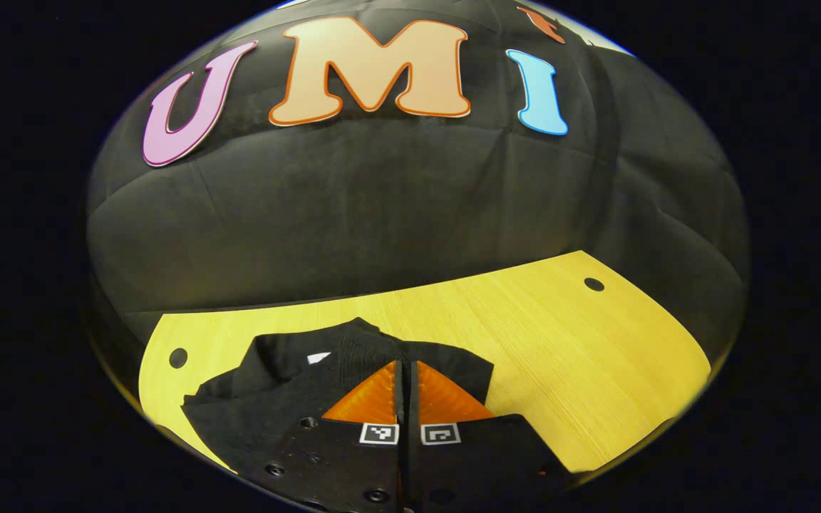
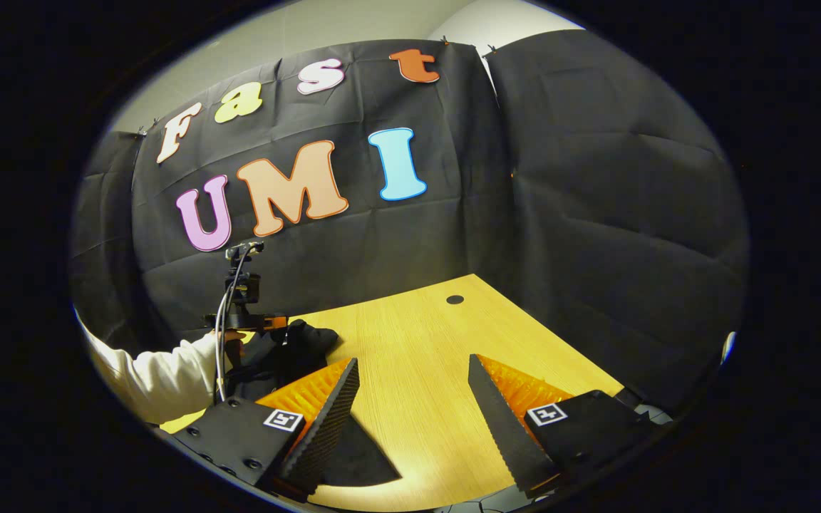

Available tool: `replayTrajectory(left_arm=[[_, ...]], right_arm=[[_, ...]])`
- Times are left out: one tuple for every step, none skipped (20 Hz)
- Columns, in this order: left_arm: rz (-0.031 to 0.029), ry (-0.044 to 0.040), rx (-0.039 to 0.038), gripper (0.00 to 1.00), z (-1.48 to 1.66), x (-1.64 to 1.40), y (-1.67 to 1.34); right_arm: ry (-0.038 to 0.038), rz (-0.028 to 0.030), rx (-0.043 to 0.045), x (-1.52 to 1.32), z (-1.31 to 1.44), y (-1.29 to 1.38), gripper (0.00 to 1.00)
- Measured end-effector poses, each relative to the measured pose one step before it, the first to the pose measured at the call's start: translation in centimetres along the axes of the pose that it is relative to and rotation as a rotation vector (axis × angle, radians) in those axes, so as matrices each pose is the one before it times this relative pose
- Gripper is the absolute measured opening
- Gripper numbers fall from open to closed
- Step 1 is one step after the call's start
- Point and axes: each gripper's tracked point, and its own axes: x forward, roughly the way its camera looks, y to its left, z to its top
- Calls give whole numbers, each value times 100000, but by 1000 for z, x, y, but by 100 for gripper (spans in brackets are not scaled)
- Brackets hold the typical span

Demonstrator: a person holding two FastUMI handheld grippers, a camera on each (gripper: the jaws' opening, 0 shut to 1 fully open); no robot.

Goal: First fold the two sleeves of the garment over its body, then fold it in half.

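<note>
A black garment (image 1: 268,399) lies bunched and partly folded on the wooden table (image 1: 560,356), with a small white tag (image 1: 318,357) showing. My left gripper (image 1: 405,365) is shut over the heap, its fingers pressed together with a thin fold of the black cloth between them. In the right gripper view, the left gripper (image 2: 279,324) appears at far left with the garment (image 2: 303,342) raised against it. My right gripper (image 2: 410,362) stands wide open above bare wood, nothing between its fingers. A dark corner of cloth (image 2: 364,456) lies under its left finger.
A hand in a white sleeve (image 2: 161,377) holds the left gripper, with a cable running up from it. The table has small round holes (image 1: 594,284) (image 1: 178,358) (image 2: 455,299) near its far edge. Black cloth walls close in behind and to the right.
</note>
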Motion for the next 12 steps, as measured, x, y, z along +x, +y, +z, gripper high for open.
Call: replayTrajectory(left_arm=[[-2082, 41, -487, 0, -44, 377, -684], [-3297, 664, -1066, 19, -263, 140, -1050], [-661, 1252, -398, 39, -256, -104, -498], [1127, 2476, 343, 58, -314, -489, 169], [1522, -229, 127, 78, -100, -81, 461], [1059, -1117, -945, 97, 98, -775, 240], [1680, -2089, -1829, 96, 428, -1049, 596], [1119, -2165, -2656, 95, 300, -1116, 448], [433, -2696, -2972, 95, 373, -1436, 549], [674, -2061, -2250, 94, 125, -1787, 761], [1807, -1615, -989, 94, -106, -1852, 1045], [2537, -1023, 405, 94, -375, -1860, 1420]], right_arm=[[840, 151, -178, -88, -345, 11, 98], [839, 284, -464, -70, -442, -54, 98], [593, 240, -874, 27, -244, 35, 98], [627, 399, -1190, 168, -287, -50, 98], [665, 883, -1116, 257, -191, 123, 98], [783, 1615, -968, 286, -270, 270, 98], [579, 2301, -963, 385, -168, 474, 98], [633, 2691, -1310, 397, -351, 387, 98], [1162, 3365, -1542, 511, -368, 655, 98], [1116, 3545, -1975, 668, -537, 637, 98], [1308, 3560, -2589, 633, -524, 673, 98], [1517, 3646, -3022, 655, -659, 639, 98]])
